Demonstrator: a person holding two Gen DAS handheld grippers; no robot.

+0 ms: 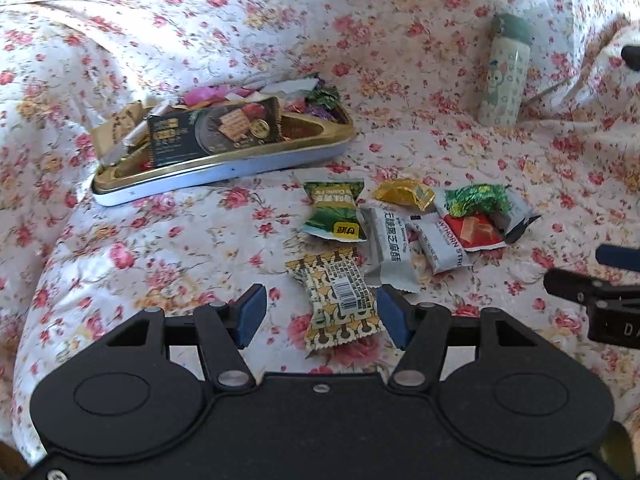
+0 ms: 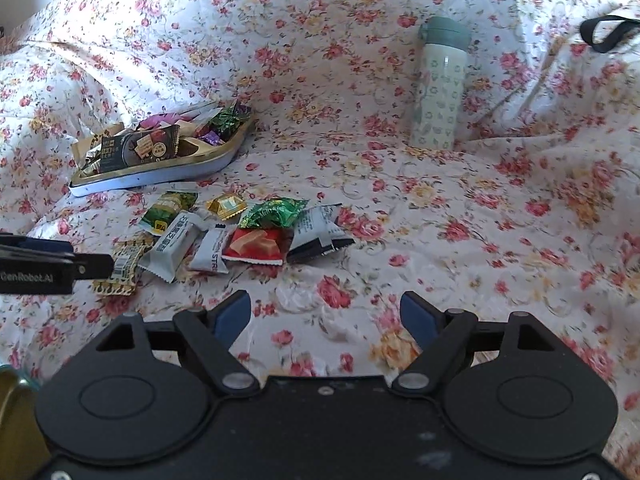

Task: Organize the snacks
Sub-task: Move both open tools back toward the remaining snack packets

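Straddling the gold-patterned snack (image 1: 340,300) nearest me, my left claw (image 1: 320,318) is spread wide, gripping nothing. If I close off-centre, the slick wrapper may skid on the soft floral bedspread (image 1: 160,240), or I pinch cloth with it. My right claw (image 2: 326,318) also gapes, over bare cloth. Seven loose snacks lie just in front of the tin (image 1: 224,172); the tin is heaped, its count unclear. One bottle (image 1: 506,76) stands well right of the tin.

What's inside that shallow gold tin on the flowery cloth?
The gold tin holds a heap of wrapped snacks: a dark cracker packet lies on top, with pink, purple and green wrappers behind it. Whatever lies beneath that packet is covered.
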